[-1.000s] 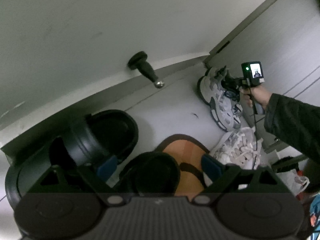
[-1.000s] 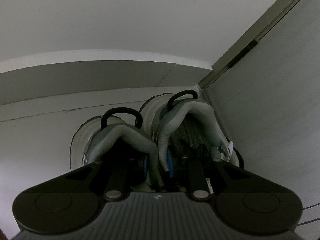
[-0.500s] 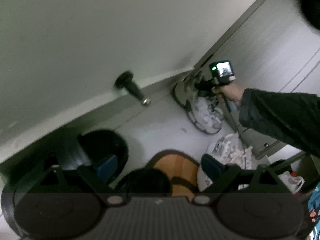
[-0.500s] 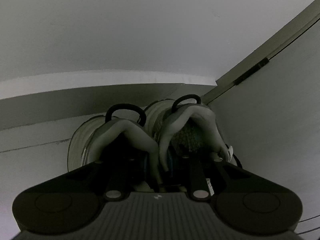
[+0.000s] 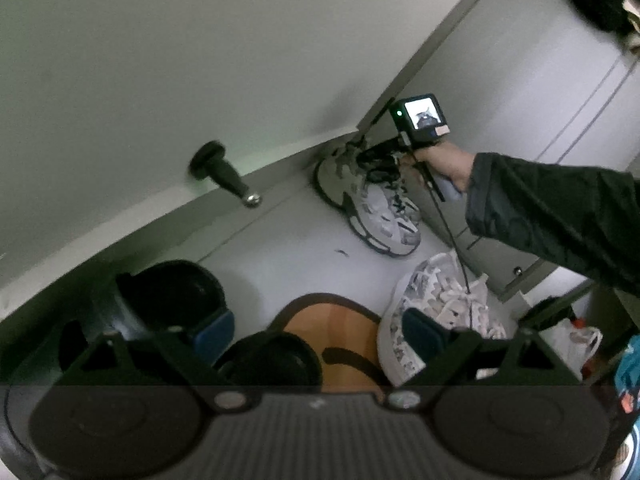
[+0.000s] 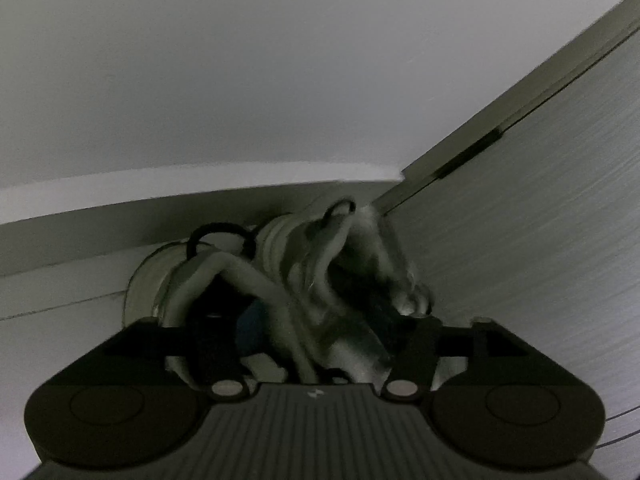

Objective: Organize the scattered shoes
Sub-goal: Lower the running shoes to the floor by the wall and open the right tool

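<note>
The right gripper [image 6: 316, 336] is opening over the grey sneakers [image 5: 368, 200], which sit side by side in the corner where the wall [image 5: 160, 60] meets the cabinet [image 5: 520, 92]; the collars lie between its fingers but look unpinched. This reads as the release step for that pair. The left gripper [image 5: 316, 334] stands wide open, empty, above a black slipper [image 5: 168, 300] and an orange one [image 5: 340, 328], likely next, beside a white sneaker [image 5: 432, 300]. Motion blur hides the right pads' contact.
</note>
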A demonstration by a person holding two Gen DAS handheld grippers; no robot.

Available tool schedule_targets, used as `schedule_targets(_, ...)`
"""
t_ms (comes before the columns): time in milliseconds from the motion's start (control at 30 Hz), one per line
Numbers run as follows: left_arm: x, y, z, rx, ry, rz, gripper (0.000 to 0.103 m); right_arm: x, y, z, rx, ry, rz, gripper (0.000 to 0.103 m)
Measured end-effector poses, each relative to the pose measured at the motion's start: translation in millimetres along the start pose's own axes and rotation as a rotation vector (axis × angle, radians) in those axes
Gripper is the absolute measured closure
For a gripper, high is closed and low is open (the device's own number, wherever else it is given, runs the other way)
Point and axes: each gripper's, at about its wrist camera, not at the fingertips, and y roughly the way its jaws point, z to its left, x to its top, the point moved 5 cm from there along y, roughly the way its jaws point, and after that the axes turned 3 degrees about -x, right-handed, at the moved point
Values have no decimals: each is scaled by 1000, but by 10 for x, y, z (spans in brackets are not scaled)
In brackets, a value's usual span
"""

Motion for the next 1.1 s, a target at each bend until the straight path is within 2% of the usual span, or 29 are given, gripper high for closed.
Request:
schedule_targets(33, 5, -11, -4, -4, -5, -3, 10, -7, -93, -40, -17, 4, -19, 6)
schedule_targets(67, 11, -25, -6, -6, -9, -7, 10, -19, -202, -84, -33, 9, -39, 6)
schedule_targets(200, 63, -93, -24, -14, -14, -33, 10, -175, -506, -283, 21, 125, -38, 6)
schedule_targets(433, 126, -144, -11, 3, -16, -50, 10, -592, -690, -240, 101, 184, 37, 6)
schedule_targets(633, 147, -147, 31, 21, -24, -43, 10, -855, -665, 56, 174, 139, 112, 6)
schedule_targets(733, 172, -167, 62, 28, -35, -50, 10, -953, -551, 179, 170, 85, 155, 7)
schedule_targets(767, 182, -171, 77, 33, -41, -53, 10, -992, -510, 219, 167, 69, 174, 12)
schedule_targets(800, 192, -176, 101, 40, -50, -57, 10, -1013, -475, 240, 170, 61, 186, 23)
schedule_targets(833, 201, -179, 123, 50, -55, -62, 10, -1038, -427, 270, 189, 56, 206, 58)
schedule_targets(900, 218, -168, 143, 72, -42, -75, 11, -1042, -426, 289, 178, 55, 213, 61)
schedule_targets(1100, 250, -158, 186, 134, -21, -105, 13, -932, -436, 368, 160, 51, 188, 62)
